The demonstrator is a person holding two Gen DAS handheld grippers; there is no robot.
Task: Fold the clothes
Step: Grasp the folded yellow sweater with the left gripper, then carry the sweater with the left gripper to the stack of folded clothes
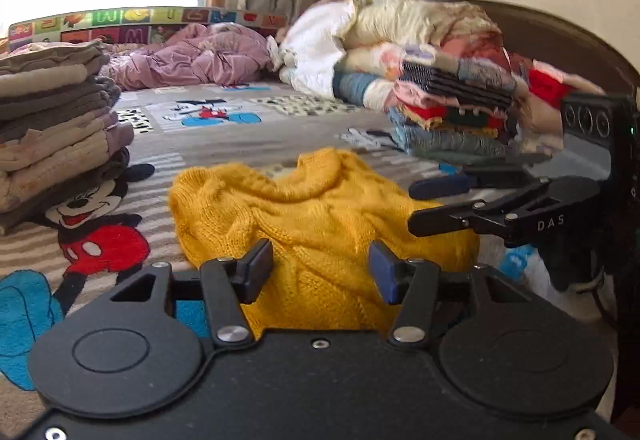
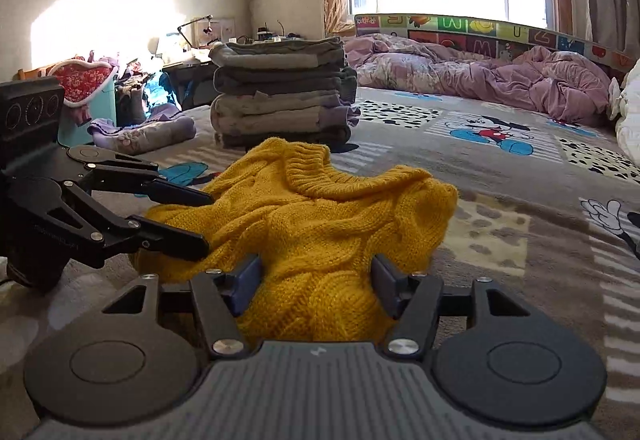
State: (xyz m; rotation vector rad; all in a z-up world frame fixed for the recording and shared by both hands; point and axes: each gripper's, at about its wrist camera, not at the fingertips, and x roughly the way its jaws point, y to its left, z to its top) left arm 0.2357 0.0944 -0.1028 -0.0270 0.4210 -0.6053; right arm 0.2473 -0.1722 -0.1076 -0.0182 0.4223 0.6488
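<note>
Two grippers work at one crumpled yellow knit sweater (image 1: 316,216) lying on a cartoon-mouse bedspread (image 1: 100,240). Seen from the left wrist, the left gripper (image 1: 320,272) stands with its blue-padded fingers spread wide, one on each side of the near edge of the sweater; the wool bulges between them, but the pads do not look pressed into it. Off to that gripper's right, the right gripper (image 1: 412,206) reaches in sideways, its two fingers parted, one above the other, at the sweater's right side.

From the right wrist, the right gripper (image 2: 318,280) is likewise wide open, with the sweater's near fold mounded between its fingers and its ribbed collar (image 2: 308,168) raised just beyond. To its left, the left gripper (image 2: 210,220) comes in from the side, fingers apart, their tips touching the knit.

Ahead and left of the left gripper sits a neat stack of folded grey and beige clothes (image 1: 56,128); ahead and right, a taller, many-coloured pile (image 1: 448,100). Further beyond lies a rumpled lilac quilt (image 1: 192,56)
</note>
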